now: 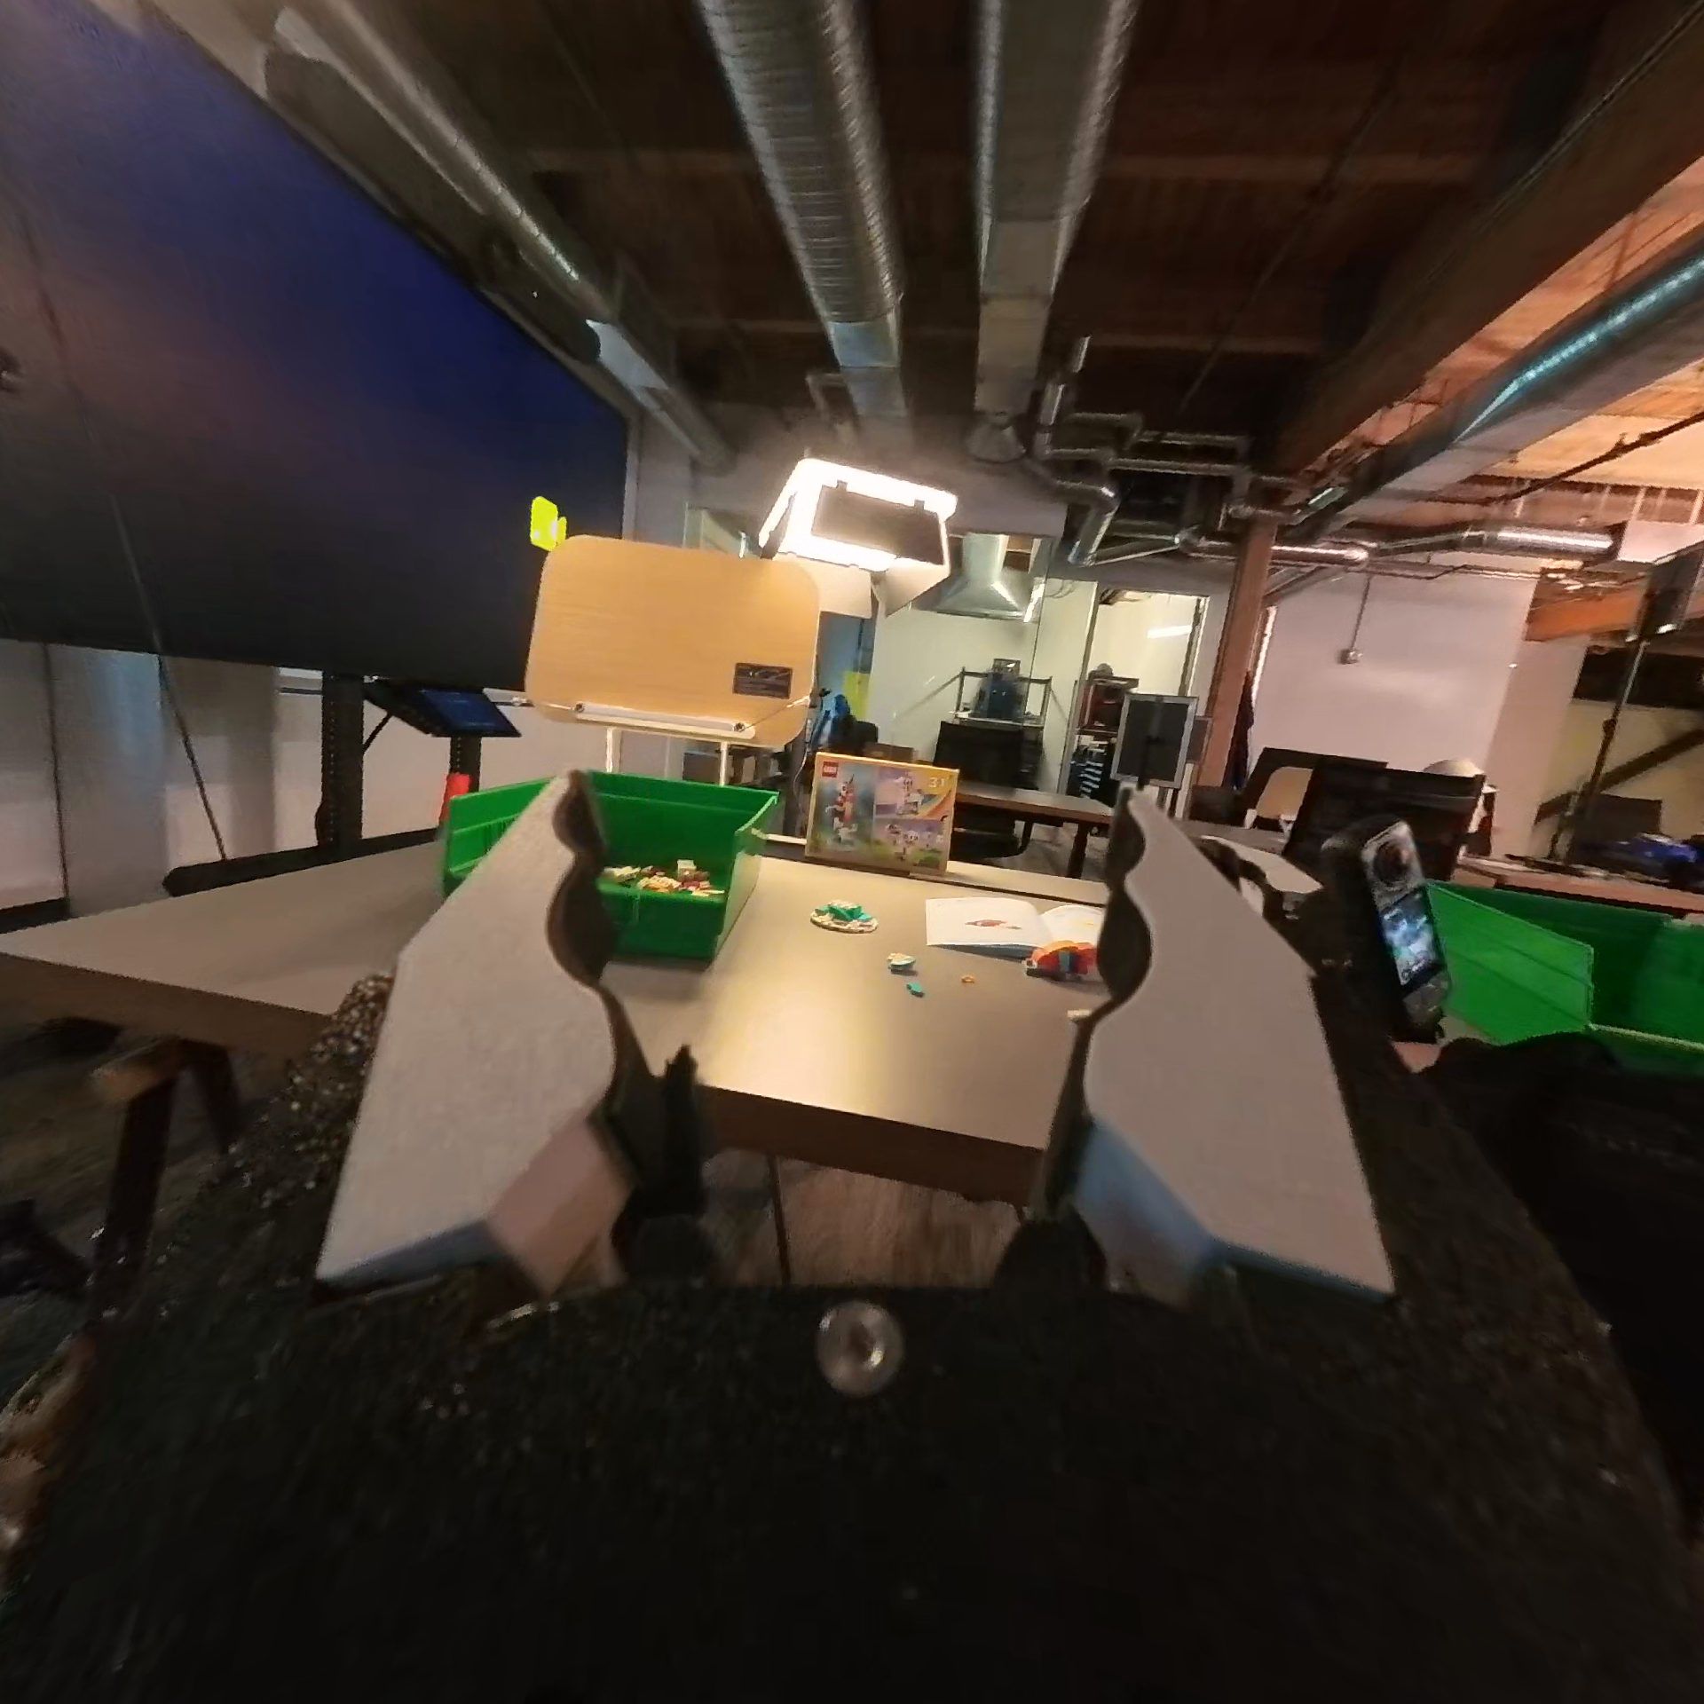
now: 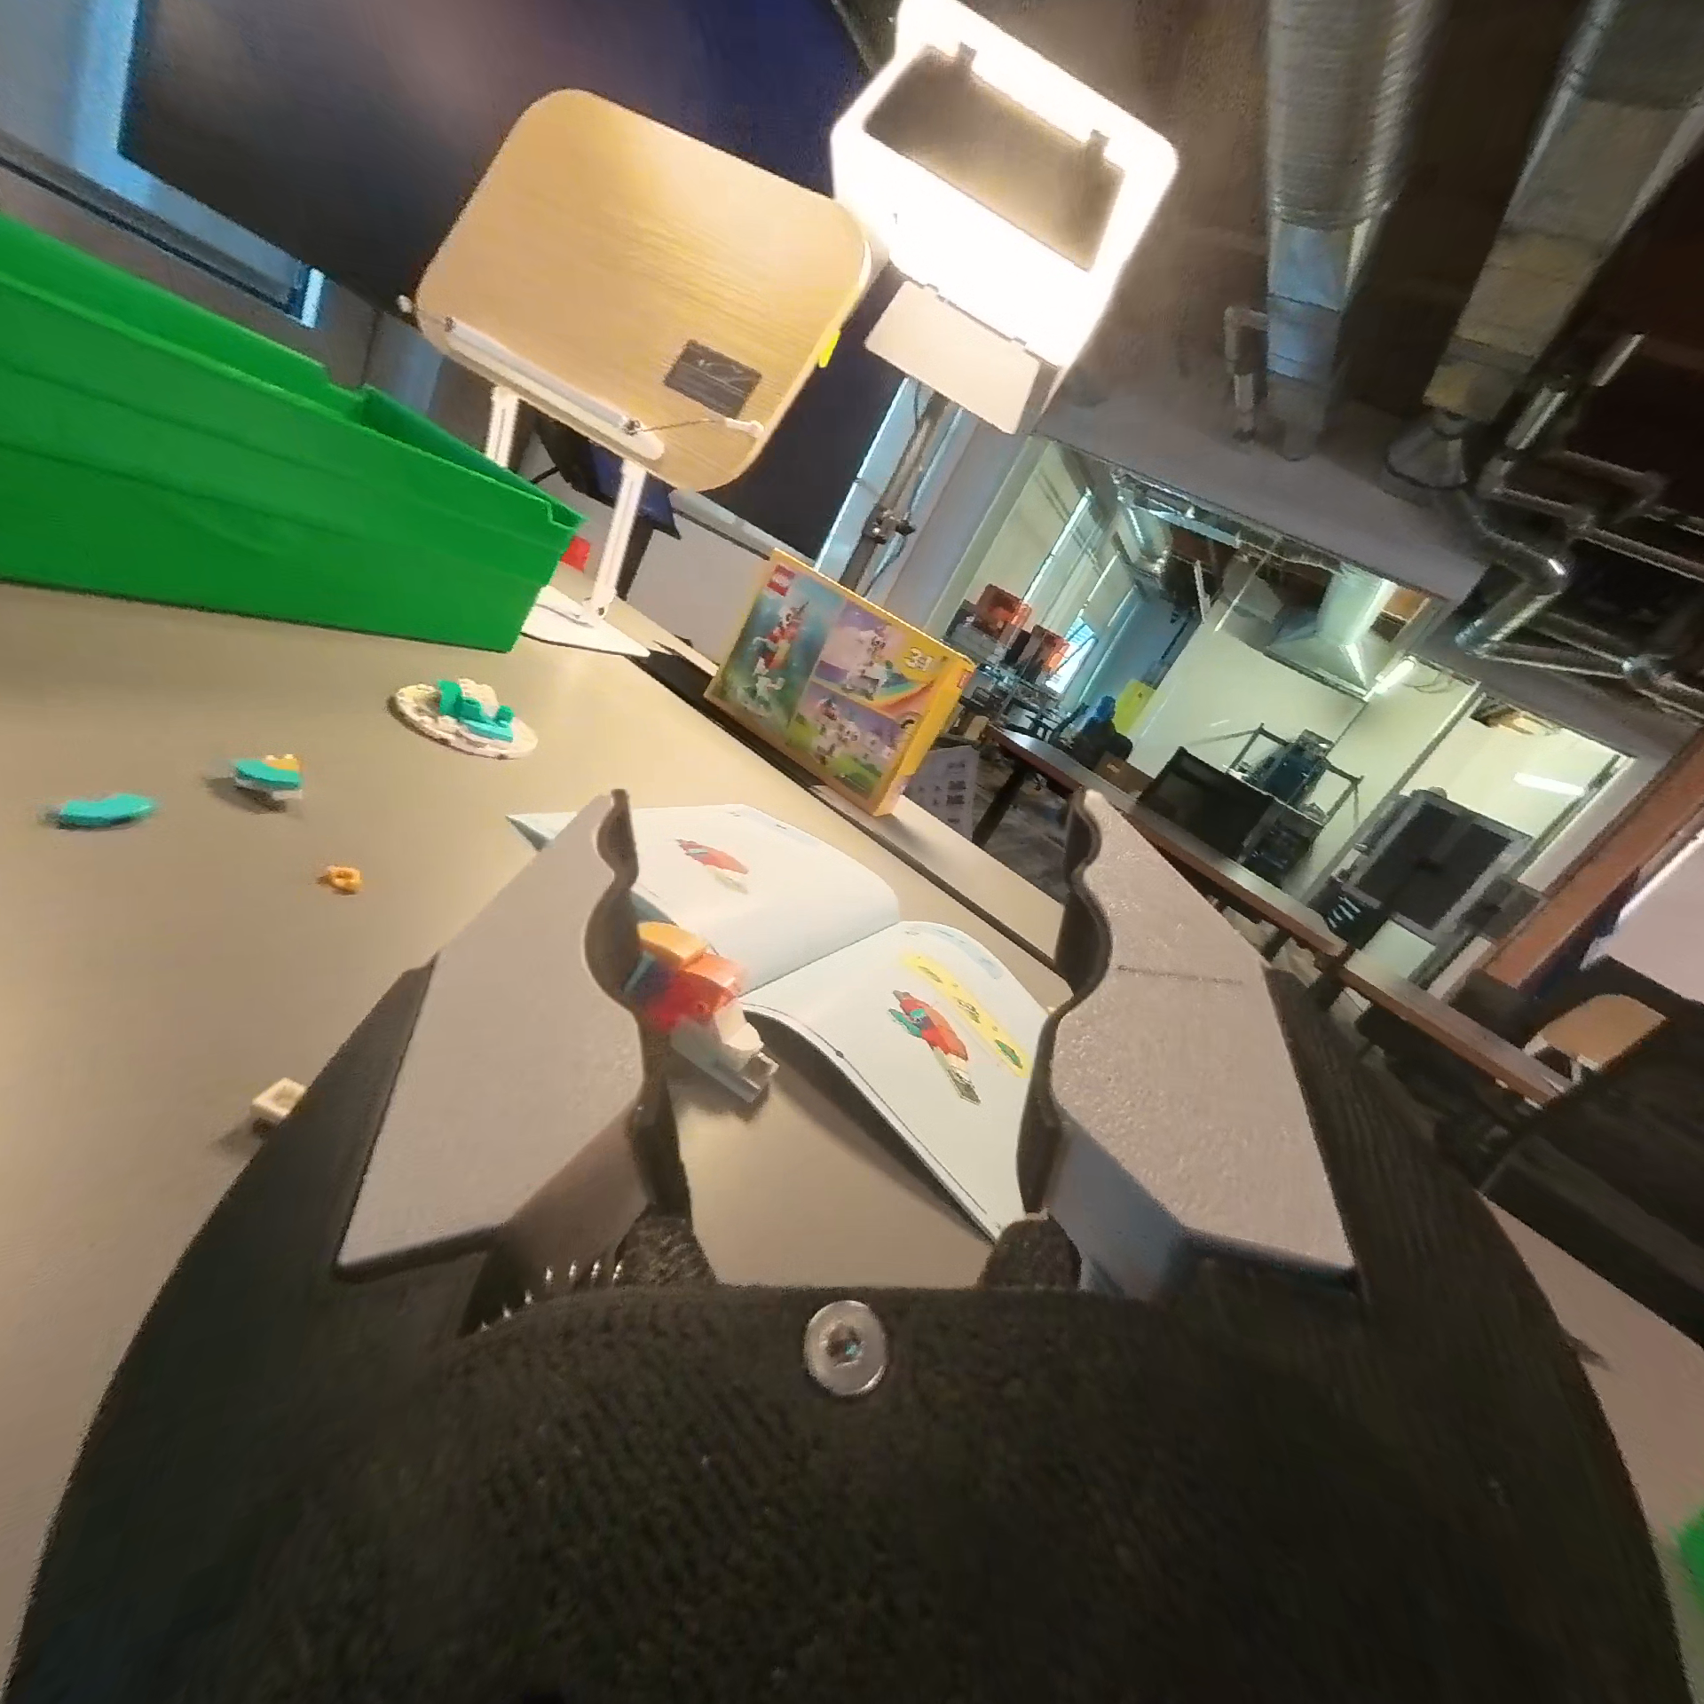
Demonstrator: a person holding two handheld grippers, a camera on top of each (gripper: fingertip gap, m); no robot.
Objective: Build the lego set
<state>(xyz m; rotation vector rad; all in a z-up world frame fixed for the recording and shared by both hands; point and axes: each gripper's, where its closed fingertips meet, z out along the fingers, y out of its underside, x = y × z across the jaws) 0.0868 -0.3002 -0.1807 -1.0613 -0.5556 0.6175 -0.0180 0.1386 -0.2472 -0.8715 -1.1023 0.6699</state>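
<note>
My left gripper (image 1: 853, 802) is open and empty, held off the table's near edge and aimed across the table (image 1: 830, 1060). My right gripper (image 2: 853, 811) is open and low over the table. A small orange, red and white lego assembly (image 2: 692, 987) lies between its fingers, close to the left finger (image 2: 553, 922), beside the open instruction booklet (image 2: 811, 922). I cannot tell whether it touches that finger. The assembly also shows in the left wrist view (image 1: 1065, 959). A round white plate with teal pieces (image 2: 466, 719) lies farther left on the table.
A green bin (image 1: 664, 867) of loose pieces stands at the back left. The lego box (image 1: 881, 811) stands at the back edge, with a wooden book stand (image 1: 673, 636) behind. Teal pieces (image 2: 267, 770), a tiny orange piece (image 2: 343, 878) and a white brick (image 2: 277, 1097) lie loose. A second green bin (image 1: 1567, 977) is at right. Across from one pair of fingers to the other is roughly 45 centimetres.
</note>
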